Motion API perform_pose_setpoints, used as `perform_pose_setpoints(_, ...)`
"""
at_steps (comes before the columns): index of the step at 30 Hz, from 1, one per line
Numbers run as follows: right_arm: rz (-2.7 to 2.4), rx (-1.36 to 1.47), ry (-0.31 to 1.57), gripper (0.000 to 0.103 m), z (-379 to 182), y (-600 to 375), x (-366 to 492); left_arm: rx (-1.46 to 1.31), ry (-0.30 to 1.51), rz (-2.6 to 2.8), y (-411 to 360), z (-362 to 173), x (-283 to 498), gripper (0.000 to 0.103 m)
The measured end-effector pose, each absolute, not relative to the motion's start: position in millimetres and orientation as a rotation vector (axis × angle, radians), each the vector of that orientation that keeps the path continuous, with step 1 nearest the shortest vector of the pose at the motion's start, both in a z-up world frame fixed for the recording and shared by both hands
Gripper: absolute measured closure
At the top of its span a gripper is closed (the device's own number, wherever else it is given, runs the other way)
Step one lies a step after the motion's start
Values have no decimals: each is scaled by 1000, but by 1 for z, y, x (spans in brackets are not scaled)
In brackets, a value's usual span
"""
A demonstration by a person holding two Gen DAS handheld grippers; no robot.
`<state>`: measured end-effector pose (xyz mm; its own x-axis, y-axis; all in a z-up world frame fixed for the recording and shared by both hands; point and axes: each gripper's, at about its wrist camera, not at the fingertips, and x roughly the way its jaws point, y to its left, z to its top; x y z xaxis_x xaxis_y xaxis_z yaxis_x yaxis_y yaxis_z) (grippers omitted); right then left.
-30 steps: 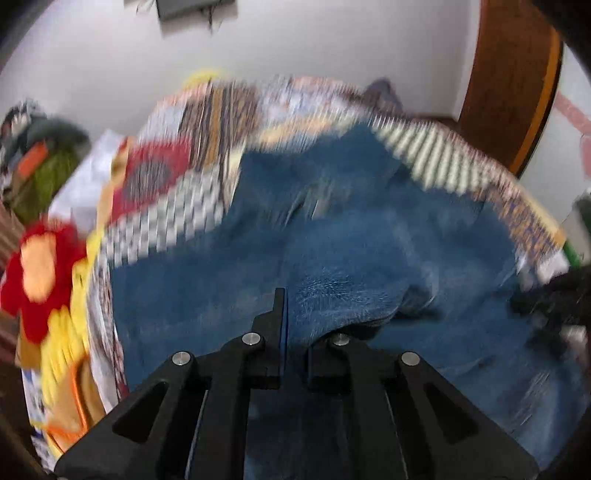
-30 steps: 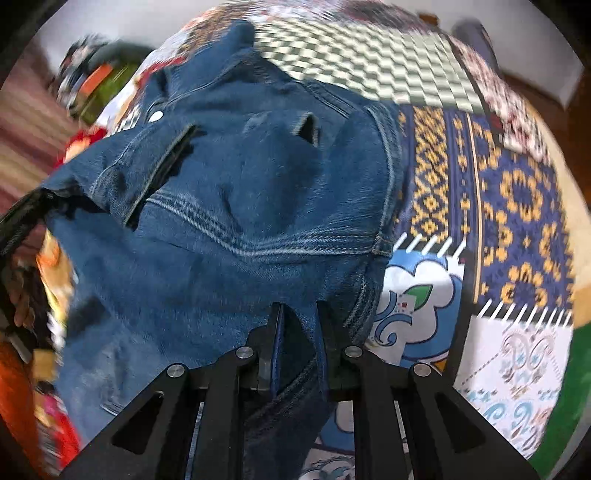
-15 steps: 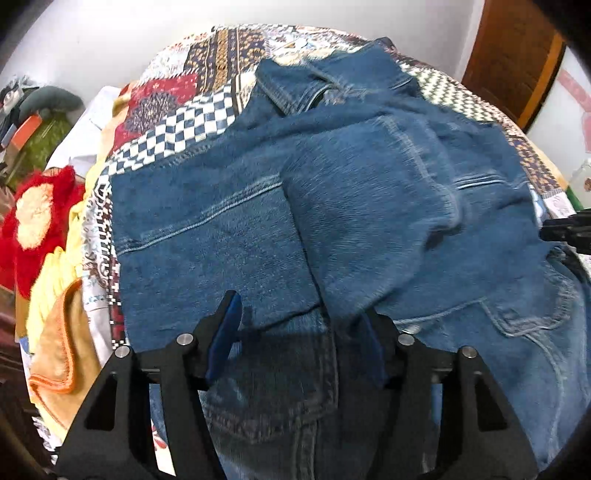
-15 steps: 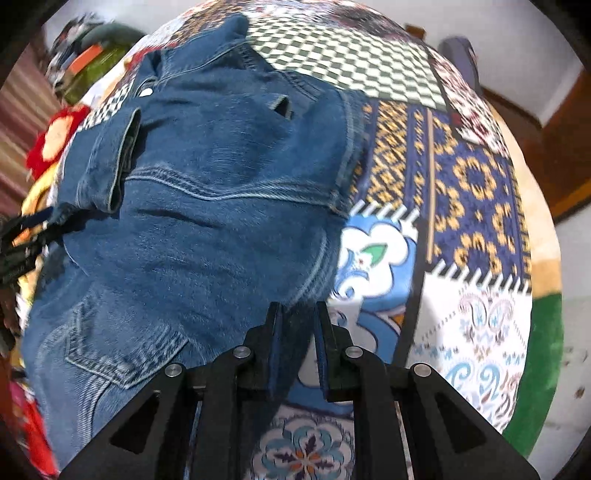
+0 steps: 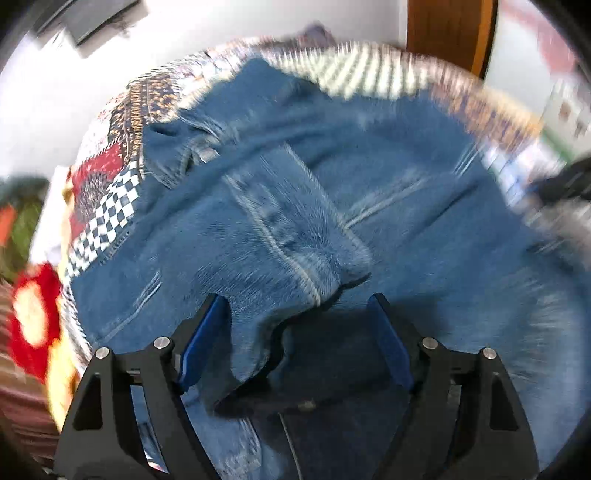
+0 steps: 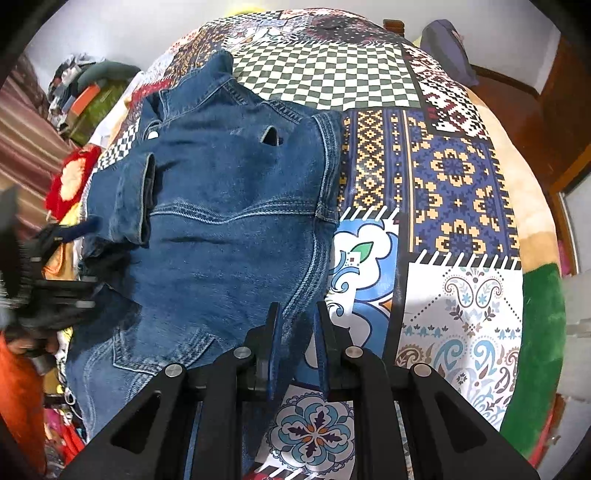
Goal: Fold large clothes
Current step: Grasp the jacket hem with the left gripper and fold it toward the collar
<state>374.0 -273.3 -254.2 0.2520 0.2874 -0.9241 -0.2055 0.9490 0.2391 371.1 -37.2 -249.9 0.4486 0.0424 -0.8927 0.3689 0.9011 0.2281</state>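
A blue denim jacket (image 6: 229,206) lies spread on a patchwork bedspread (image 6: 458,184), collar at the far end, one sleeve folded across its body. In the left wrist view the jacket (image 5: 332,206) is blurred by motion. My left gripper (image 5: 295,332) is open above the folded sleeve cuff (image 5: 295,280), which lies between the jaws, and grips nothing. It also shows at the left edge of the right wrist view (image 6: 55,266). My right gripper (image 6: 295,332) is shut on the jacket's right edge near the hem.
Piles of clothes and a red and yellow cloth (image 6: 70,181) lie along the bed's left side. A wooden door (image 5: 447,33) and white wall stand behind the bed. A dark blue bag (image 6: 443,40) sits at the far end.
My left gripper let go of the sleeve and opened wide, then moved over the sleeve cuff. My right gripper kept its hold and lowered the jacket edge onto the bedspread.
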Motion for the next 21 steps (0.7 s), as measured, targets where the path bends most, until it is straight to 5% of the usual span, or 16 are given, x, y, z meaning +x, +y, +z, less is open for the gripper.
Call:
perform_pose_setpoints(3,329,90,1281,91,-257,-278,372,451,1074,-191,-41,-258,380,26)
perform_pose_setpoints(5,330,99,1282,91,-259,-282,372,422,1031,-161,-34,-247,386,54)
perform_pose_setpoints(8,306,89,1282,91,-261,-284,378,365,969,-115,-19,-227,392,68)
perform_pose_setpoints(18,356,65,1229,91,-239,-246,413,105,823,57,87,-162,384,75)
perform_pose_setpoints(21,367,-19,1217,91,-240,-224,419,122,822,123,112,-168,373,94)
